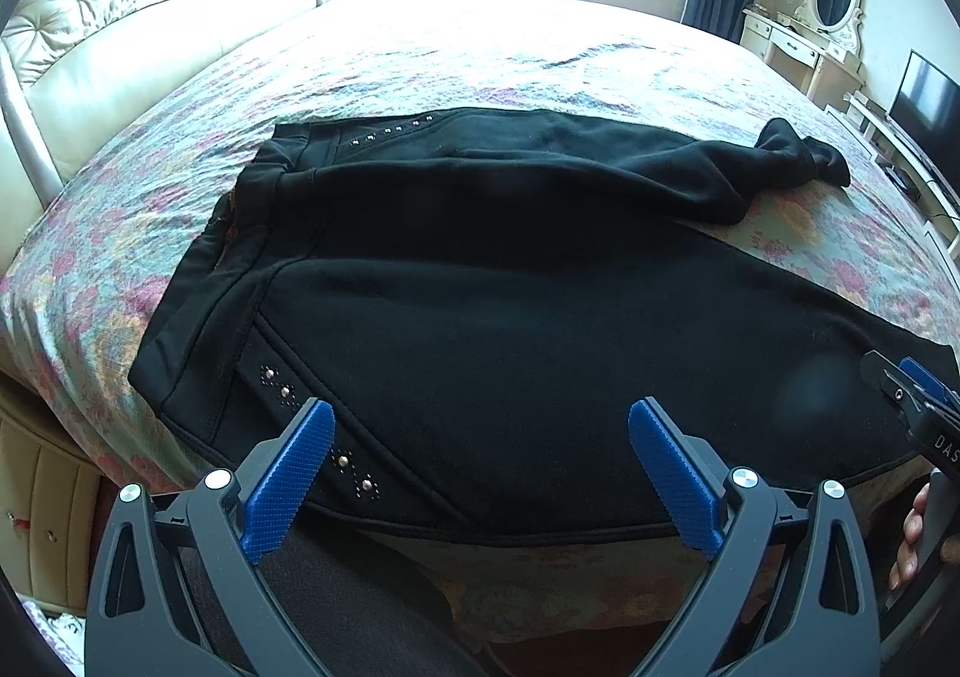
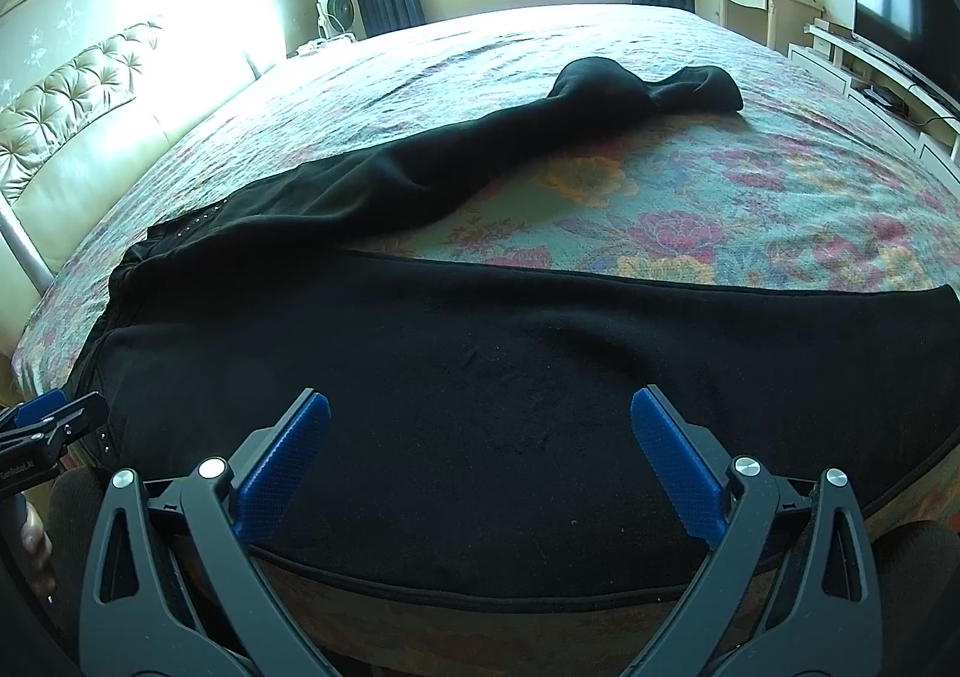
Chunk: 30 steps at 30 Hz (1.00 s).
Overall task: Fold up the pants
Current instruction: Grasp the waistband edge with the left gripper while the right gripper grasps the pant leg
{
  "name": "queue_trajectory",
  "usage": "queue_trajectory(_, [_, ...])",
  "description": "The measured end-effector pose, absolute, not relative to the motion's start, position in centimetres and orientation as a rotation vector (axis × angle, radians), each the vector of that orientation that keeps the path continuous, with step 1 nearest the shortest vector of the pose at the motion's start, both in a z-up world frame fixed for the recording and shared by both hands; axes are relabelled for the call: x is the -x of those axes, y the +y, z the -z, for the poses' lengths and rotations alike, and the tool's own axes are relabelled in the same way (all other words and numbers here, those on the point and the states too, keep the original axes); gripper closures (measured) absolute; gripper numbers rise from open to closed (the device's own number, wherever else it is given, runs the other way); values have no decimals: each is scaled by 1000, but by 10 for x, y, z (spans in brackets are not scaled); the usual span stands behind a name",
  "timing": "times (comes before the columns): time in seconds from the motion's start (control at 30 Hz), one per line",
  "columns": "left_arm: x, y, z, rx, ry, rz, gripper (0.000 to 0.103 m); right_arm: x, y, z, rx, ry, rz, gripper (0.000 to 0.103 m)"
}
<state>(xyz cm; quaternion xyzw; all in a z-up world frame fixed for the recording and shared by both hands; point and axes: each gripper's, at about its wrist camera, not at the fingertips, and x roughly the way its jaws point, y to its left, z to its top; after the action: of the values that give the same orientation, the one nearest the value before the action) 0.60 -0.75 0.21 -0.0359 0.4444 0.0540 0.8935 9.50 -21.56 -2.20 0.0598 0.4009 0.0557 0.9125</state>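
On the floral quilted bedspread [image 1: 540, 53], a pair of black fleece pants [image 1: 510, 317] lies spread, waistband toward the padded cream headboard [image 1: 120, 17], legs running away to the right. Near leg flat along the bed's front edge; far leg [image 2: 420, 167] angled off, its cuff bunched and crumpled near the far side. A wedge of bare bedspread shows between the two legs, so no fold looks made yet.

Left gripper [image 1: 480, 473], blue-padded fingers spread wide, nothing between them, hovers over the near hip by the row of metal studs [image 1: 354, 470]. Right gripper [image 2: 480, 467], likewise wide apart and empty, hangs over the near leg's thigh. Each tool shows at the edge of the other's view, side by side.

Judgement: both are poised at the near seam, likely to pinch that edge and carry the near leg over onto the far one. The rumpled far cuff may need straightening first, else the legs won't match.
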Motion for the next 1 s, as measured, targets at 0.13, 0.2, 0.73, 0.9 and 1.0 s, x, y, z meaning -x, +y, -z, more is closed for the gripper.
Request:
queue_trajectory(0.13, [-18, 8, -12, 83, 911, -64, 5, -109, -210, 17, -112, 823, -128, 2])
queue_trajectory(0.2, [-31, 21, -15, 114, 941, 22, 5, -117, -206, 16, -112, 826, -138, 2])
queue_trajectory(0.73, [-205, 278, 21, 395, 996, 21, 5, -182, -161, 8, -86, 840, -246, 2])
queue_trajectory(0.9, [-239, 294, 43, 439, 1009, 81, 5, -192, -154, 20, -66, 888, -269, 2])
queue_trajectory(1.0, [-254, 275, 46, 356, 1022, 140, 5, -201, -152, 25, -59, 905, -289, 2])
